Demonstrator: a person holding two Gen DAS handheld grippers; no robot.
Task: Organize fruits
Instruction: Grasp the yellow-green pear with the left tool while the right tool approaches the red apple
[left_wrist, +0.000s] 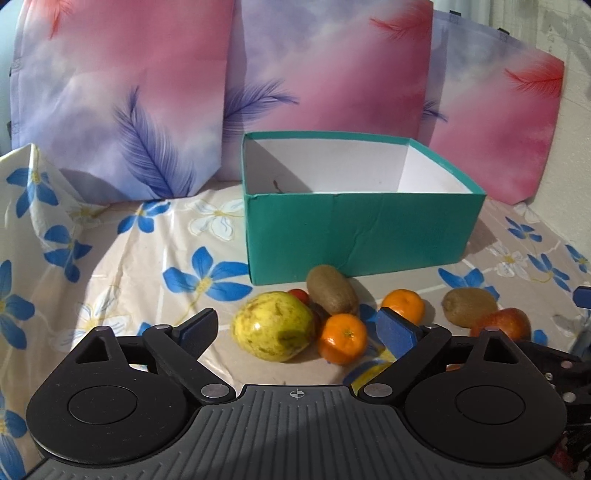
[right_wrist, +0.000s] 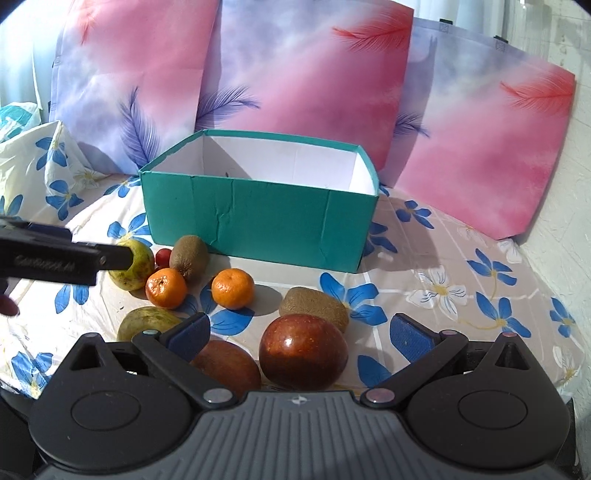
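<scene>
Red apple (right_wrist: 303, 352) nr open right tongs (right_wrist: 299, 334), teal box (right_wrist: 258, 225) w/ white inside

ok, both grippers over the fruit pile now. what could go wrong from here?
1. The fruit is crowded: the pear, a mandarin and a kiwi sit touching between the open left gripper fingers, so closing could shove neighbours or catch two.
2. Round fruit may roll on the wrinkled cloth.
3. The right gripper, open over an apple, is close to the left one; they might collide.
</scene>
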